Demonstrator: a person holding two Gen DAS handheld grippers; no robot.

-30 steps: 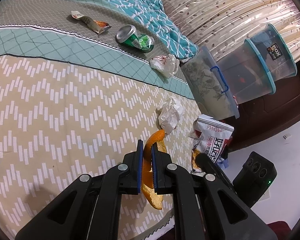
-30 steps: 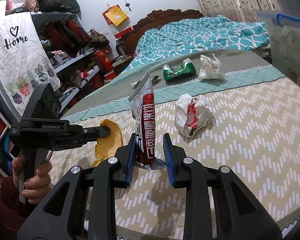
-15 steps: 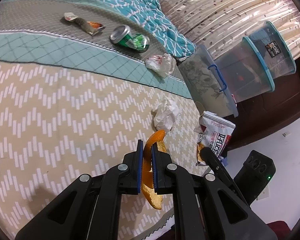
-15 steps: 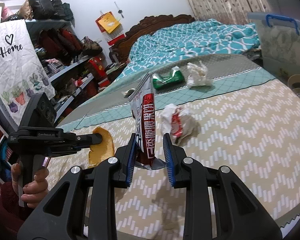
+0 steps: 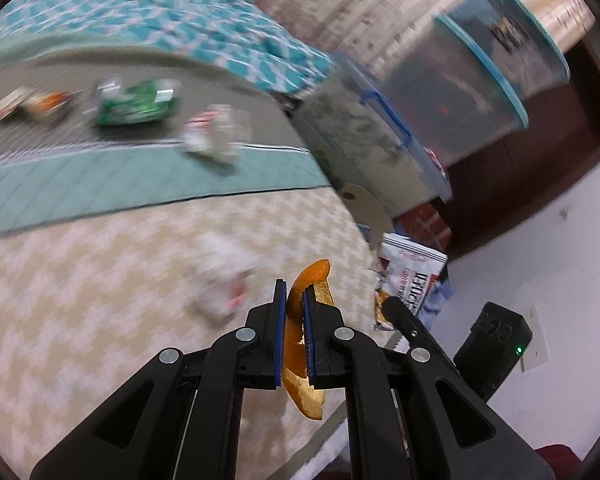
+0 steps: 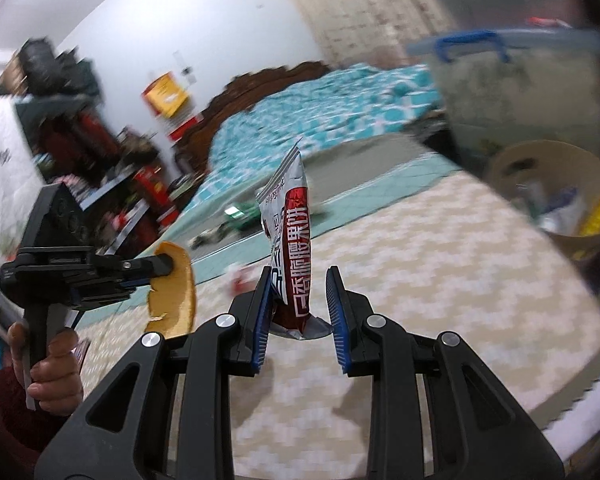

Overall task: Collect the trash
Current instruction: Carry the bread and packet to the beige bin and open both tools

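Observation:
My left gripper [image 5: 295,294] is shut on an orange peel [image 5: 300,376], held above the bed's front edge; it also shows in the right wrist view [image 6: 174,288]. My right gripper [image 6: 300,280] is shut on a red and silver snack packet [image 6: 294,260], which also shows in the left wrist view [image 5: 410,276]. On the bed lie a crumpled wrapper [image 5: 224,276], a second crumpled wrapper [image 5: 212,136], a green can [image 5: 134,102] and a small snack wrapper [image 5: 32,106]. A beige bin [image 6: 556,196] with trash inside stands beside the bed.
Clear storage boxes [image 5: 472,80] with blue lids stand past the bed's right side, against a curtain. The nearest box [image 6: 516,92] rises behind the bin. Cluttered shelves [image 6: 100,152] are at the left of the room. Both views are blurred.
Both grippers have swung right, towards the bed's edge, still holding the peel and the packet. The beige bin has come into the right wrist view.

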